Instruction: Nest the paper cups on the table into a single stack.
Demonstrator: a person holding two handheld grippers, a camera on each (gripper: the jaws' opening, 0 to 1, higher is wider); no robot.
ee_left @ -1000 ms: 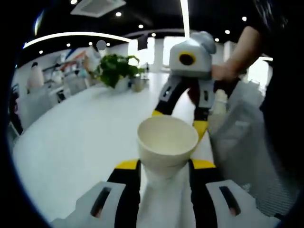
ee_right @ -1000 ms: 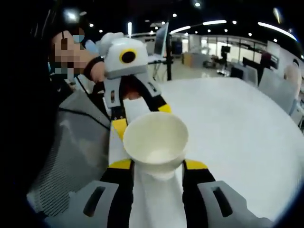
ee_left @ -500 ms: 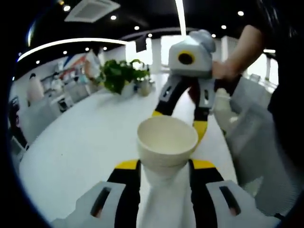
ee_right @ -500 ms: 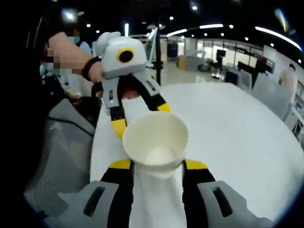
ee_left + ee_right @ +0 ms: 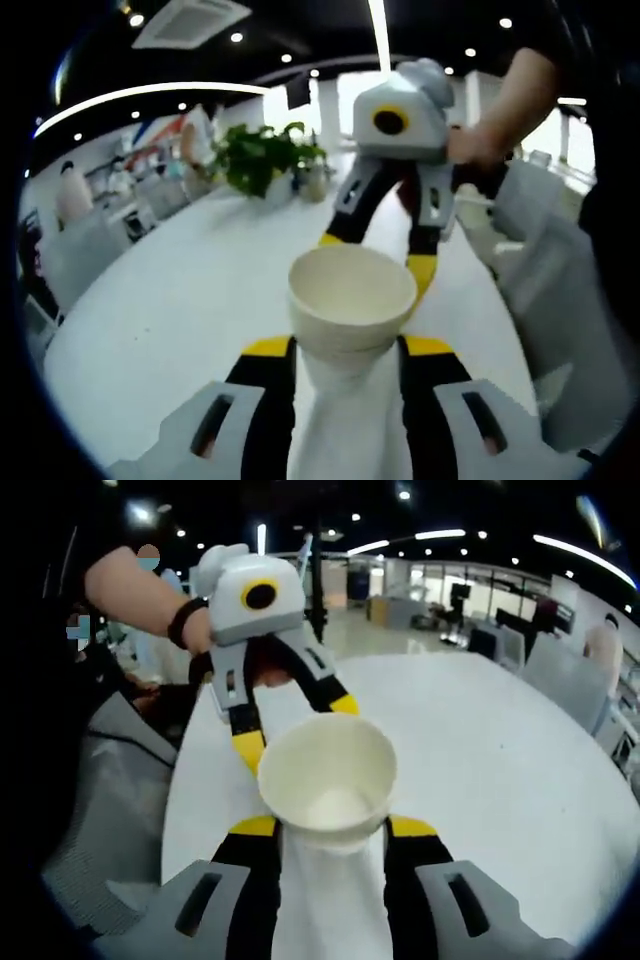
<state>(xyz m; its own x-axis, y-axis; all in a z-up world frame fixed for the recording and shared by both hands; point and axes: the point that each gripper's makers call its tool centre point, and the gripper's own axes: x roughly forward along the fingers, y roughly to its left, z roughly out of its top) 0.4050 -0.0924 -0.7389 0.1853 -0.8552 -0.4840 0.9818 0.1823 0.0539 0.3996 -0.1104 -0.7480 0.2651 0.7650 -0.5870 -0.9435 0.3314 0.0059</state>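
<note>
Paper cups in plain cream, smooth-walled and tapering from a wide round mouth to a narrow base, sat one in each tool, and no print, brand or lettering could be read on either. In the left gripper view the left tool [image 5: 345,347], its jaws black with yellow pads and pale grey housings, was clenched around the lower wall of one cream paper cup [image 5: 352,305], which stood upright with its open mouth up, held above the white desk [image 5: 190,300]. Just beyond that cup the right tool [image 5: 375,250] reached in from the far side, its grey-white body carried by a person's hand [image 5: 470,150]; its yellow-tipped jaws straddled the far rim of the cup, though whether they touched it could not be told. In the right gripper view the right tool [image 5: 333,827] gripped a second cream paper cup [image 5: 328,778] by its lower wall in the same way, upright over the smooth, matte, round-edged desk [image 5: 480,750]. The left tool [image 5: 290,725] faced it from behind the cup, held by a hand [image 5: 195,630] with a dark band at the wrist. A leafy green potted plant [image 5: 265,160] stood at the desk's far edge in the left gripper view.
</note>
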